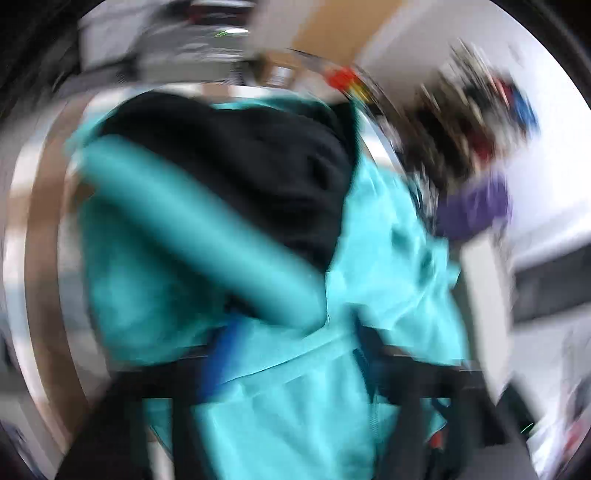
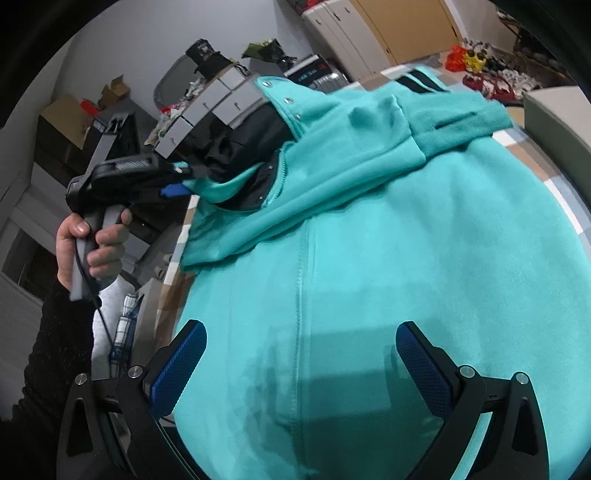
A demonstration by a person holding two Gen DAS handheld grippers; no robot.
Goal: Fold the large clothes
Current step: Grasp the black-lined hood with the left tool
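Note:
A large teal jacket (image 2: 369, 240) with black lining (image 2: 236, 140) and snap buttons lies spread on a checkered surface (image 2: 535, 162). One side and a sleeve with a ribbed cuff (image 2: 454, 122) are folded across its top. My right gripper (image 2: 301, 362) hovers open over the jacket's lower back, nothing between its blue pads (image 2: 181, 362). At the jacket's far left corner my left gripper (image 2: 181, 181) sits by the fabric edge. The left wrist view is blurred. There the jacket (image 1: 388, 240) and lining (image 1: 240, 155) fill the frame, and the left gripper (image 1: 290, 358) has wide jaws with teal cloth lying loosely between them.
A hand (image 2: 74, 240) in a black sleeve holds the left gripper's handle. Grey drawers (image 2: 207, 107), boxes and clutter stand beyond the jacket's far edge. A tan wardrobe (image 2: 388, 29) and a heap of coloured items (image 2: 480, 62) lie at the back right. Something purple (image 1: 476, 210) sits right of the jacket.

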